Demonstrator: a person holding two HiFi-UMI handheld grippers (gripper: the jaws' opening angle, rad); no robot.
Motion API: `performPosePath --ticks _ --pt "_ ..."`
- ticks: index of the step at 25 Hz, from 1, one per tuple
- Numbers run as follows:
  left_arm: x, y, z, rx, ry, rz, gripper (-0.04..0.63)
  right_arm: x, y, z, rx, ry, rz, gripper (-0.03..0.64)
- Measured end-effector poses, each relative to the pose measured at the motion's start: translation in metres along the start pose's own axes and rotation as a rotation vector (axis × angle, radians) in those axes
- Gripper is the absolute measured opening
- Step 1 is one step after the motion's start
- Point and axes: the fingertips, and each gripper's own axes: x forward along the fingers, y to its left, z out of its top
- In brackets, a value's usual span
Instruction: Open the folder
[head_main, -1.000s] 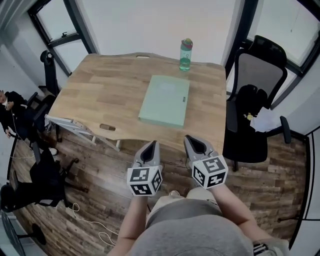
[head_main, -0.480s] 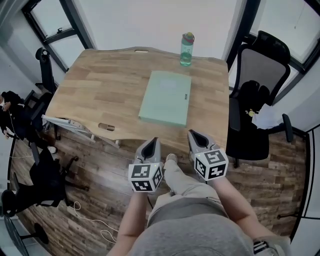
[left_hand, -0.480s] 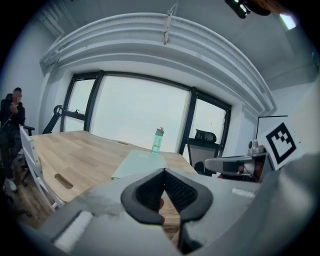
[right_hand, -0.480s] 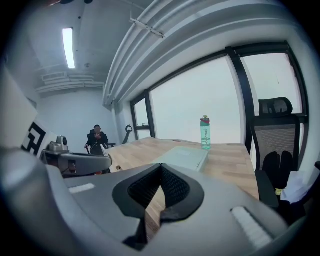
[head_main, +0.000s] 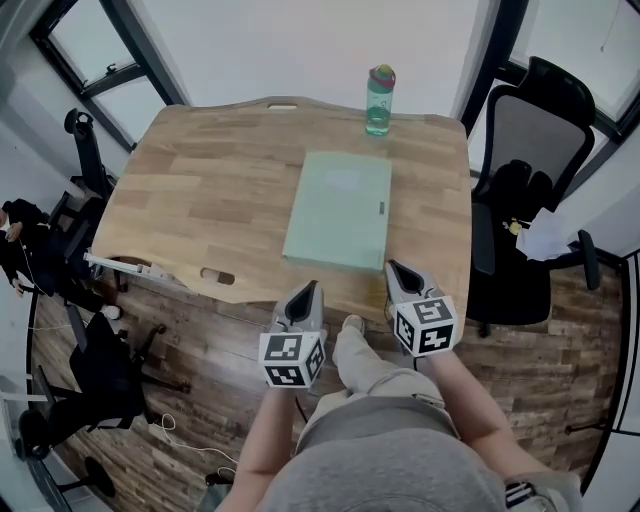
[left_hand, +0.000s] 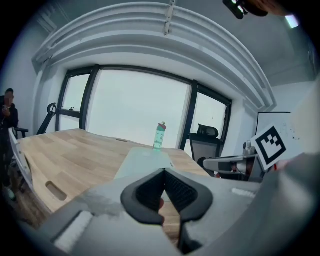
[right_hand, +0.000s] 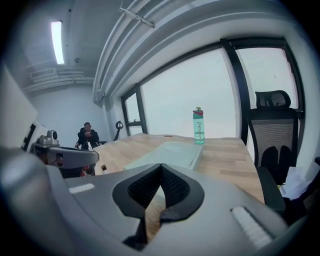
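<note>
Folder (head_main: 338, 212) shut on the table, both tongs on the approach.

The pale green folder lies flat and closed on the wooden table (head_main: 200, 190), right of centre, its near edge close to the table's front edge; a green water bottle (head_main: 379, 101) stands beyond it at the far edge. The left gripper (head_main: 311, 287) and right gripper (head_main: 393, 266) hang side by side just short of the table's front edge, pointing toward the folder and apart from it. Each has its jaws closed tip to tip with nothing between them. The step in hand looks like the reach, so opening has not begun. Next, a gripper probably has to part its jaws and take the cover's free edge. Which side that is cannot be told from here.
</note>
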Motion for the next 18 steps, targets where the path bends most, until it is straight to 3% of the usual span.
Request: performPosePath --ticks 18 --pt "0.088 0.024 -0.008 0.098 0.167 -0.114 0.000 0.082 -0.054 -0.029 0.056 0.166 -0.077 0.000"
